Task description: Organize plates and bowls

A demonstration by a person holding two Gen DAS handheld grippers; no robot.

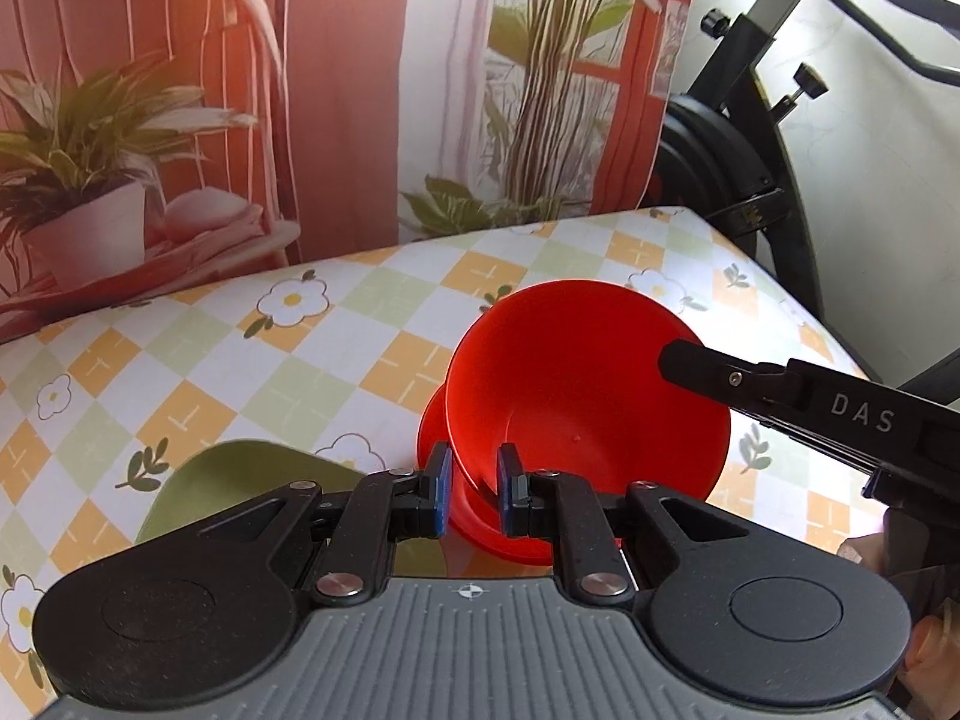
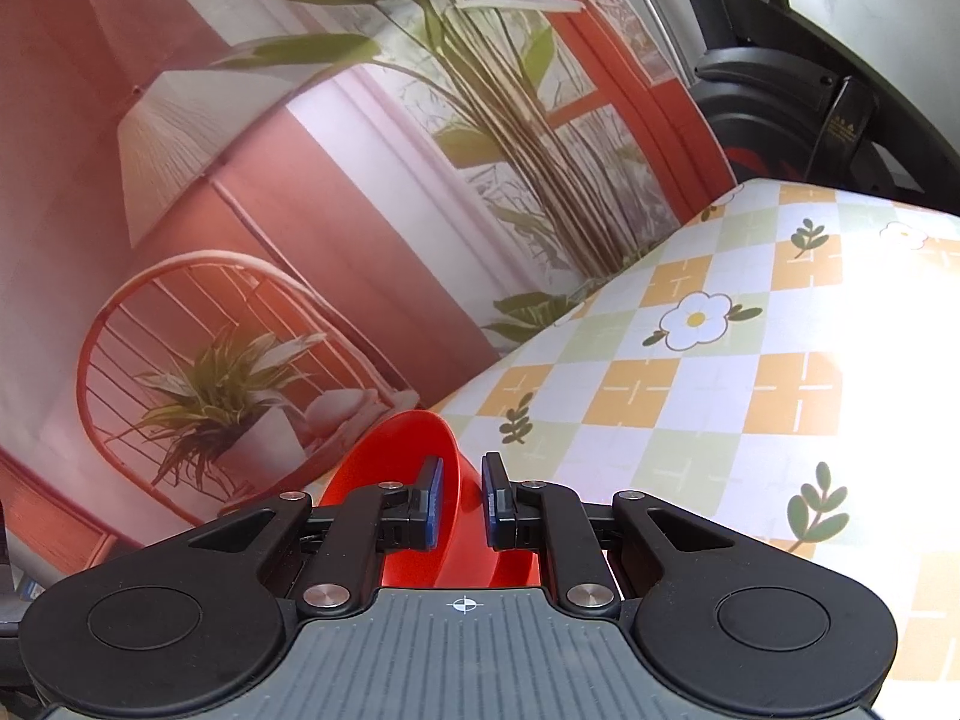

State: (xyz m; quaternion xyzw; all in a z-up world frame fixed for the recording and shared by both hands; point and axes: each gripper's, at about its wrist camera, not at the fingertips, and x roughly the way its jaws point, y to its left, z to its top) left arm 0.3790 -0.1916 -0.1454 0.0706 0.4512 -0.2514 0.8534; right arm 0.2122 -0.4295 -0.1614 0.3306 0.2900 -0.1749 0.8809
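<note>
Tilting red bowl (image 1: 576, 396) empty, above second red bowl (image 1: 438, 426); both grippers' jaws clamp its rim: left gripper (image 1: 474, 489), right gripper (image 2: 462, 501).

In the left wrist view, the lower part of the red bowl (image 1: 588, 396) is covered by the left claw (image 1: 474, 489), a second red piece beneath it is only partly seen, and the green plate (image 1: 240, 486) is largely hidden behind the claw's body, so its full outline cannot be judged. In the right wrist view, most of the red bowl (image 2: 414, 468) is concealed by the right claw (image 2: 462, 501), and whether its rim is actually touched by the pads cannot be told. The counter (image 2: 750, 396) is washed out by glare at the right edge.
</note>
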